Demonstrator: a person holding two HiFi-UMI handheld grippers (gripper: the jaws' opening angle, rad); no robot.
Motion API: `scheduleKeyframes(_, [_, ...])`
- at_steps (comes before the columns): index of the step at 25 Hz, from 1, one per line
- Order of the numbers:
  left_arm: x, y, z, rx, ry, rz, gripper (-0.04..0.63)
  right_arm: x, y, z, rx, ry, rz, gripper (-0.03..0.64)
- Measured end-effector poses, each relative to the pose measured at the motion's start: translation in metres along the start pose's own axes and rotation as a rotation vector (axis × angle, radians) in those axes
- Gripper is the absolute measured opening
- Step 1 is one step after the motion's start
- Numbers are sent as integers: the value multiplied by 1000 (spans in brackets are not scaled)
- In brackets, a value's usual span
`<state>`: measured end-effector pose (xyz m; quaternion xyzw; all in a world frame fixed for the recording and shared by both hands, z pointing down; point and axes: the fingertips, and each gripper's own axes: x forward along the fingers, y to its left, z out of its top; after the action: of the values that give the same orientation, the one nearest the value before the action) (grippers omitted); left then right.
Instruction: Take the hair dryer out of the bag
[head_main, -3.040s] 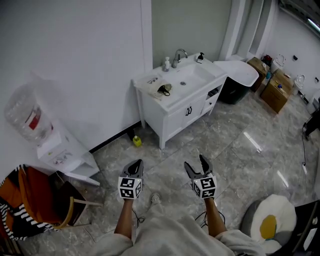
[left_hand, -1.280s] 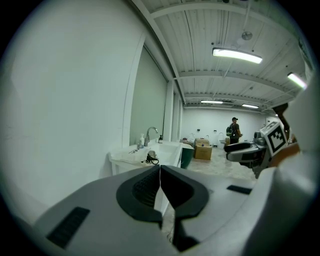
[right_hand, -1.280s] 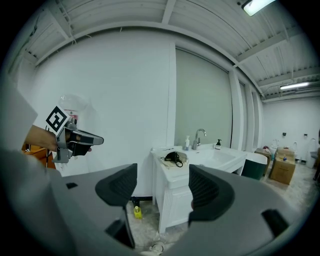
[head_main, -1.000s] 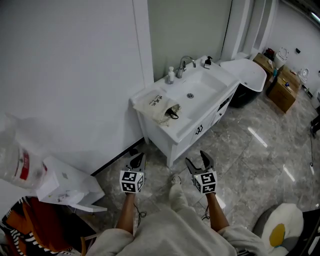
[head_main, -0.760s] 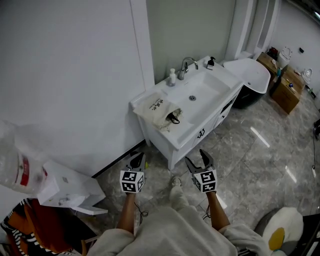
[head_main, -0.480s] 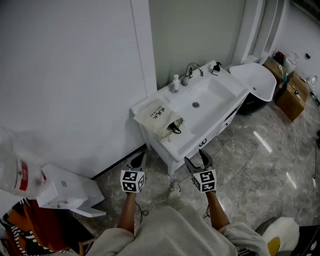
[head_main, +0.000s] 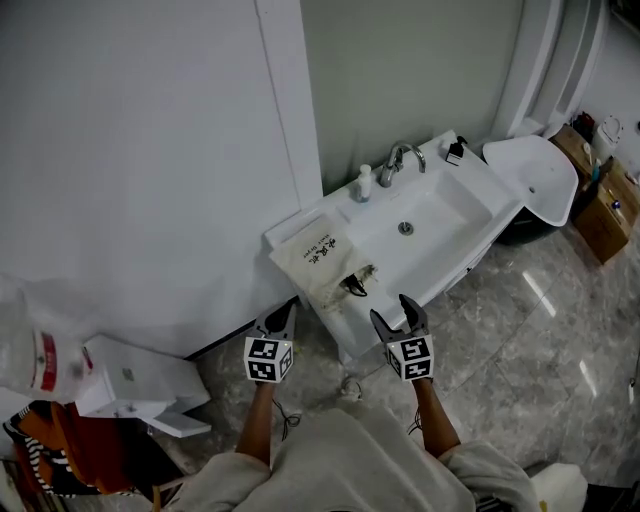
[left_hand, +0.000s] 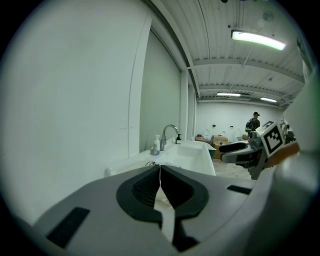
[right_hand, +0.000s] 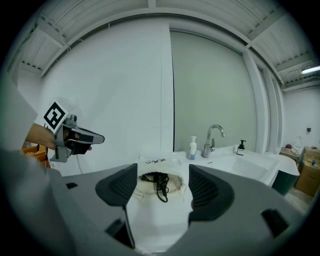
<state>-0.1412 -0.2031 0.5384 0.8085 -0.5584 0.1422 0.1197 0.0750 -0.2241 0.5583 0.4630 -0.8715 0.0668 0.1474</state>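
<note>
Two tools (head_main: 280, 316) (head_main: 394, 312) nearer bag (head_main: 322, 262), sink (head_main: 450, 205) closer

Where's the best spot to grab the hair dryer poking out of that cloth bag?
Probably the hair dryer's black end showing at the bag's open mouth, coming from the sink counter's front edge: the bag lies flat, mouth facing that way.

Grey tongs (head_main: 393, 312), marker cubes (head_main: 268, 360), beige sleeves (head_main: 478, 472)

Cream cloth bag (head_main: 320, 256), glossy white sink (head_main: 452, 204), shiny metal tap (head_main: 398, 157)
</note>
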Motion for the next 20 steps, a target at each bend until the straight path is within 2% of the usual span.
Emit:
scheduleKeyframes(10, [54, 4, 4, 15, 41, 4, 10, 51, -31, -6, 15, 22, 43, 304])
scheduleKeyframes(20, [81, -1, 0, 29, 66, -27, 10, 64, -36, -26, 40, 70, 54, 304])
